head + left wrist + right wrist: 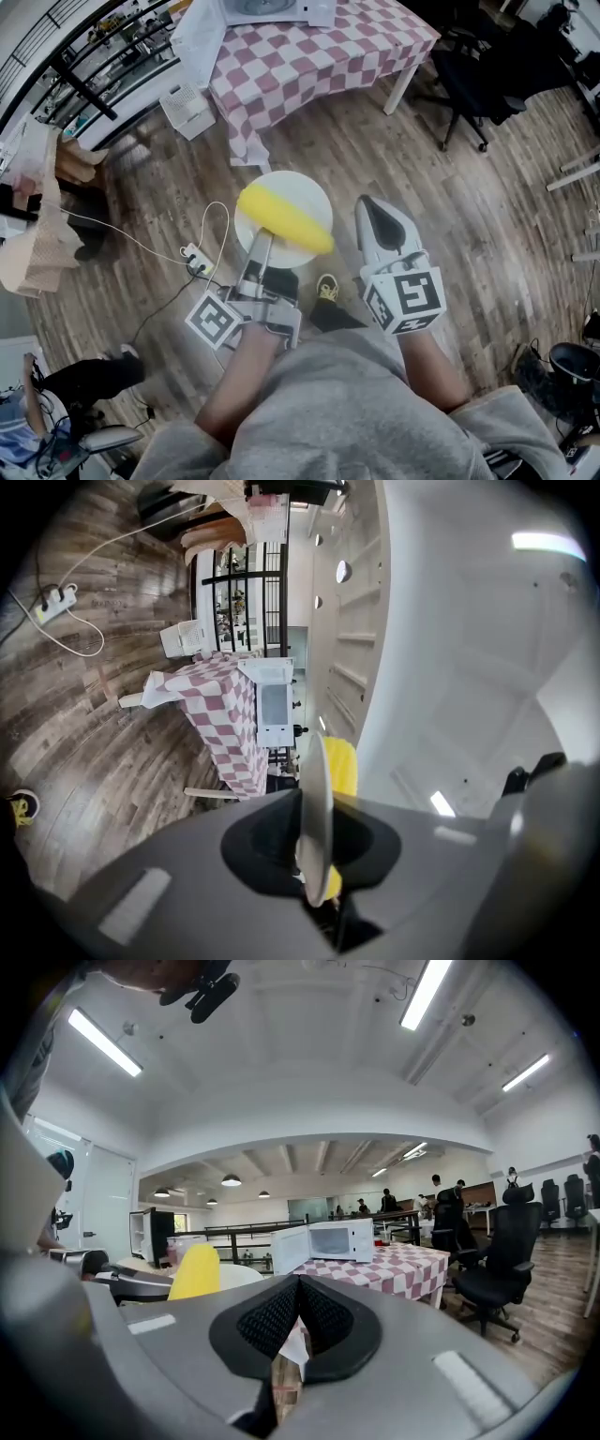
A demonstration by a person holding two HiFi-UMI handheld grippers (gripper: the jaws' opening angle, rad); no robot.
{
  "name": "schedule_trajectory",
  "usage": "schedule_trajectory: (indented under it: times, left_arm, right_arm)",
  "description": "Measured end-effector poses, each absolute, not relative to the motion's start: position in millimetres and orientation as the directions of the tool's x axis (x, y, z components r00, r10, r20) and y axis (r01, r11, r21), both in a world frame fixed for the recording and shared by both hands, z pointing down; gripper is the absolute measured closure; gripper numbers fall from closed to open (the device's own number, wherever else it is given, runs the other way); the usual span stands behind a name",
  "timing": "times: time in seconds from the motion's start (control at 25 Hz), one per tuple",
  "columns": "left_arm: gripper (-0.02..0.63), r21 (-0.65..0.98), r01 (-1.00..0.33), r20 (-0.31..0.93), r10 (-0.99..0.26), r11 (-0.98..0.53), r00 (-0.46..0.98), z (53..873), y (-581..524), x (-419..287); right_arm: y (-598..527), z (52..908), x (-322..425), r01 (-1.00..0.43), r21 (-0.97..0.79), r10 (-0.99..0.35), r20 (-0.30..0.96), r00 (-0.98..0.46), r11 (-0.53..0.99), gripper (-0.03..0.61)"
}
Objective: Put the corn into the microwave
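Above the wooden floor, short of the one table, the person carried two grippers. The left gripper had its jaws clamped narrow on the near rim of a single white plate. One yellow corn cob lay on that plate, slanting across its near half with one end at the right rim. The right gripper was just beside the plate's right edge, its jaws pressed together with nothing between them. Each gripper bore one cube, two in all, the left cube and the right cube. Both were faced with black-and-white square markers that were patterns rather than letters.

The table wore a pink-and-white checked cloth. One white microwave stood at its far edge, and the right gripper view showed its door swung open. Any print on it was too small to read. One white slatted crate sat on the floor by the table's left corner. One white power strip with its cable lay left of the plate. One black office chair stood off the table's right corner.
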State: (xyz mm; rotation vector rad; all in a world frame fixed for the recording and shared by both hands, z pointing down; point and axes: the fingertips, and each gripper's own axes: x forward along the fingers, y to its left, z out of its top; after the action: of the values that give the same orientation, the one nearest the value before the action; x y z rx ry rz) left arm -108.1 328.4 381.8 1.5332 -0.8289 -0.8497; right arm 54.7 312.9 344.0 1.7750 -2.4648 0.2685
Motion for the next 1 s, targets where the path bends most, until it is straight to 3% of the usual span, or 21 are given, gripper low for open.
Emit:
schedule_trajectory:
  times: [1.0]
  left_arm:
    - [0.583, 0.986, -0.105, -0.068, -0.889, -0.129, 0.453, 374, 272, -61]
  right_arm:
    - [241, 341, 103, -0.927, -0.105, -0.912, 0.165, -0.374, 0.361, 0.578]
